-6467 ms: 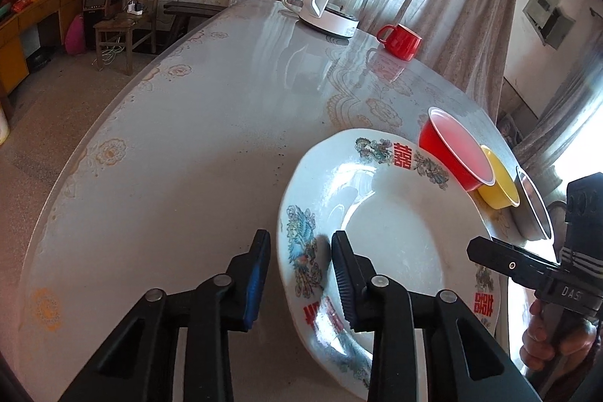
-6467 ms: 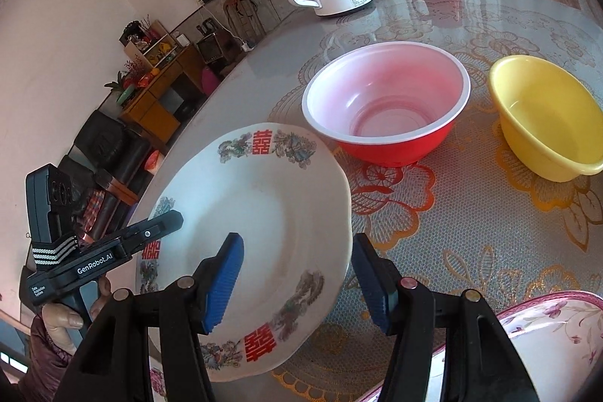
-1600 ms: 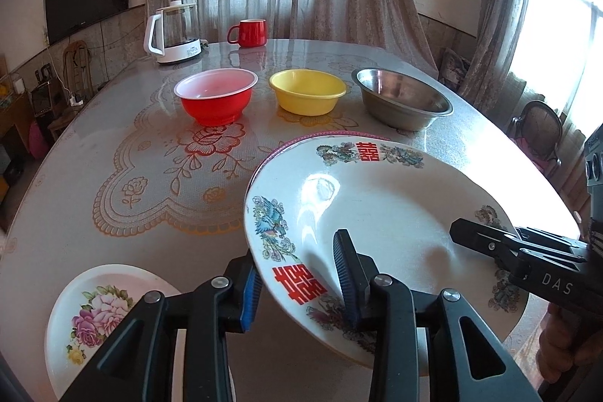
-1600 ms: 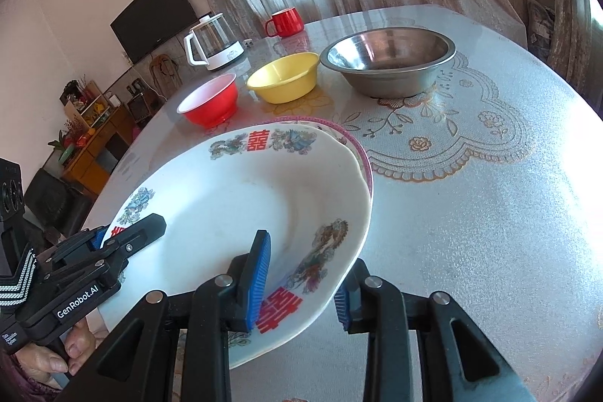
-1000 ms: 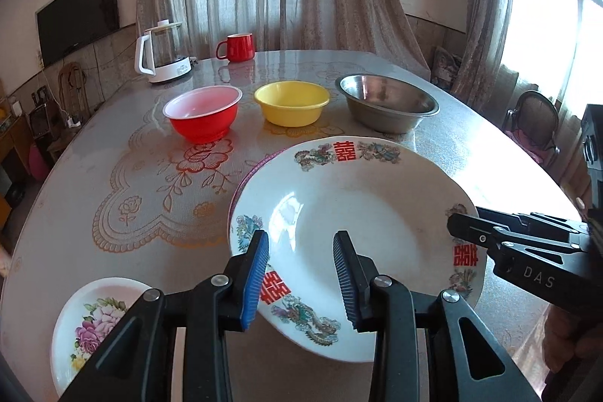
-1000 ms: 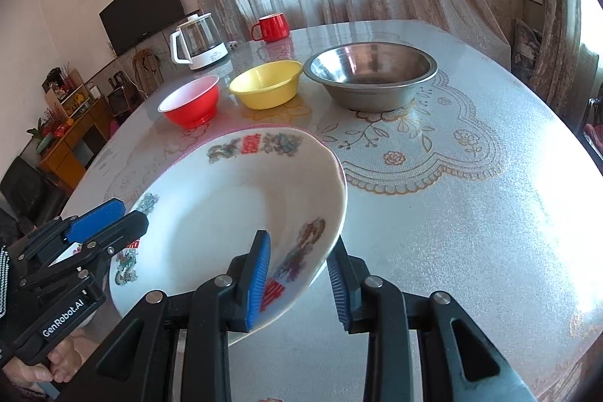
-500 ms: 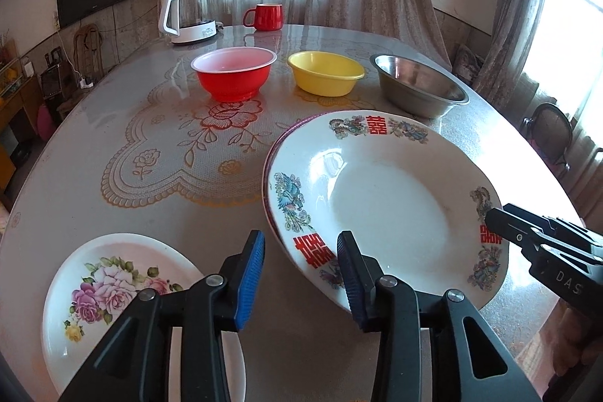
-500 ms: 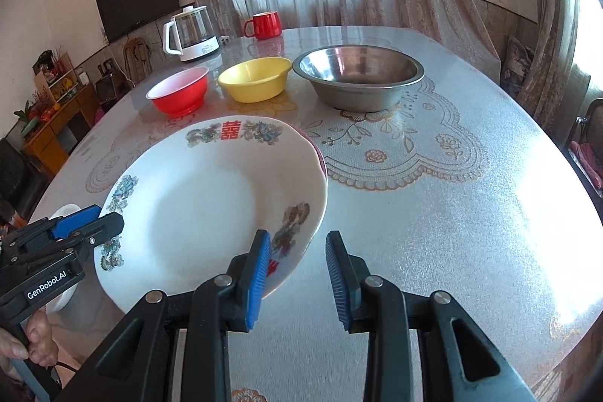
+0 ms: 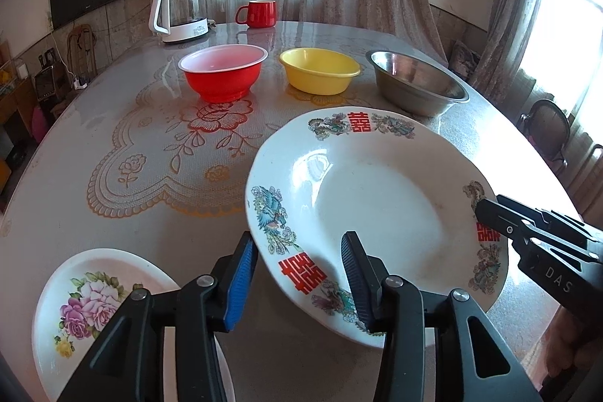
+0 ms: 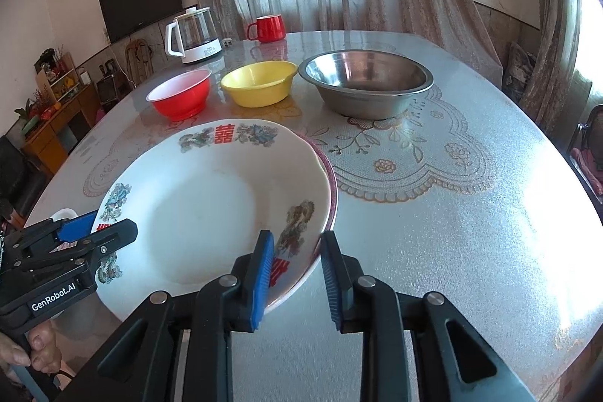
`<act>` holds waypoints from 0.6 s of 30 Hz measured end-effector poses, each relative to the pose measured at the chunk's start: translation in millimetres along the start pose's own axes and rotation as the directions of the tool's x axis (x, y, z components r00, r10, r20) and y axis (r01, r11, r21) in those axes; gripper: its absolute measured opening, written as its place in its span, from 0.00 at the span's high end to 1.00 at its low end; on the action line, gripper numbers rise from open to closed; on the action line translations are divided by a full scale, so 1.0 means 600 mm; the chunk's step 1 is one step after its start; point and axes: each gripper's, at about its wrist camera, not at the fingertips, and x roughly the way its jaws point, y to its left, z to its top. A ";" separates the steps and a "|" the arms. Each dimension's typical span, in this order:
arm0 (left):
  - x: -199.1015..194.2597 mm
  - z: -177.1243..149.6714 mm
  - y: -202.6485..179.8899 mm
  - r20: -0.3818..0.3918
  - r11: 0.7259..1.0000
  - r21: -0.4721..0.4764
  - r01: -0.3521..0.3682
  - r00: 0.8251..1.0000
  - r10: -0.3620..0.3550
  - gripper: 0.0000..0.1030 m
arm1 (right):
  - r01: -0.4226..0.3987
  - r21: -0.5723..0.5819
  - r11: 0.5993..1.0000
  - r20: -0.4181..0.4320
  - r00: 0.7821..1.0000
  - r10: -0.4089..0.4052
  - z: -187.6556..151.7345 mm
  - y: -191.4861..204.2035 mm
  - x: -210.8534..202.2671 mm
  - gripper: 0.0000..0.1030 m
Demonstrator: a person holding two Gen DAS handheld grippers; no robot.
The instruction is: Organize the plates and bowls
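Observation:
A large white plate with red characters and birds (image 9: 377,198) lies on top of a pink-rimmed plate (image 10: 331,176), of which only an edge shows. My left gripper (image 9: 299,274) is open, its fingers straddling the big plate's near left rim. My right gripper (image 10: 296,274) is open, its fingers straddling the same plate's (image 10: 211,213) right rim. A small floral plate (image 9: 94,307) lies at the near left. A red bowl (image 9: 222,70), a yellow bowl (image 9: 318,70) and a steel bowl (image 9: 414,87) stand in a row behind.
A white kettle (image 9: 179,12) and a red mug (image 9: 260,13) stand at the far side of the round table (image 9: 113,123). A lace mat (image 10: 407,153) covers the table's middle. A chair (image 9: 546,130) stands off the right edge.
Both grippers carried the large plate onto the pink-rimmed plate and opened. Their fingers still straddle its rim. The views have since pulled back slightly.

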 end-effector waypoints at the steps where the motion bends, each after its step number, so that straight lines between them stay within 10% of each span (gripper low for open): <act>1: 0.001 0.001 0.000 0.000 1.000 0.001 -0.003 1.000 0.003 0.55 | 0.006 0.002 1.000 -0.001 1.000 -0.006 0.002 0.000 0.002 0.76; 18: 0.004 0.016 0.003 0.013 1.000 -0.028 -0.002 1.000 0.002 0.54 | 0.040 0.011 0.999 0.026 0.999 -0.040 0.014 -0.002 0.016 0.78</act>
